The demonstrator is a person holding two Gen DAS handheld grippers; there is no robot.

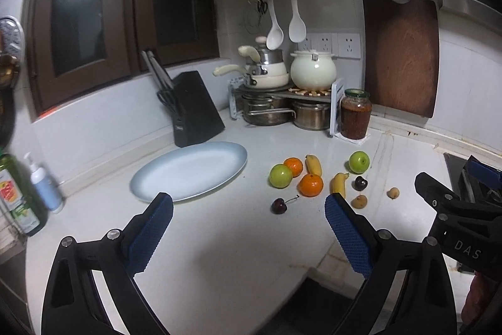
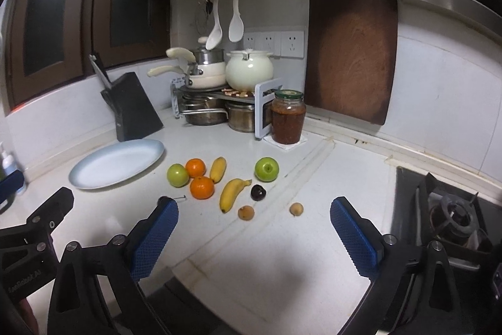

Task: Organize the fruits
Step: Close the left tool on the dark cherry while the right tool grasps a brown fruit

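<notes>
Loose fruit lies on the white counter: two green apples [image 1: 280, 175] [image 1: 359, 161], two oranges [image 1: 310, 185] [image 1: 293, 166], two small bananas [image 1: 339, 184] [image 1: 313, 164], two dark cherries [image 1: 278, 205] [image 1: 360, 183] and two small brown fruits [image 1: 359, 201] [image 1: 392, 193]. An empty pale blue oval plate [image 1: 188, 170] lies left of them. My left gripper [image 1: 248, 228] is open and empty, above the counter in front of the fruit. My right gripper [image 2: 254, 234] is open and empty, in front of the bananas [image 2: 232, 193] and brown fruits [image 2: 245, 213].
A black knife block [image 1: 196, 109] stands behind the plate. A pot rack [image 1: 282, 96] and a jar [image 1: 355, 113] fill the corner. A wooden cutting board [image 1: 400, 52] leans on the wall. A gas stove [image 2: 448, 212] is at right, bottles [image 1: 40, 184] at left.
</notes>
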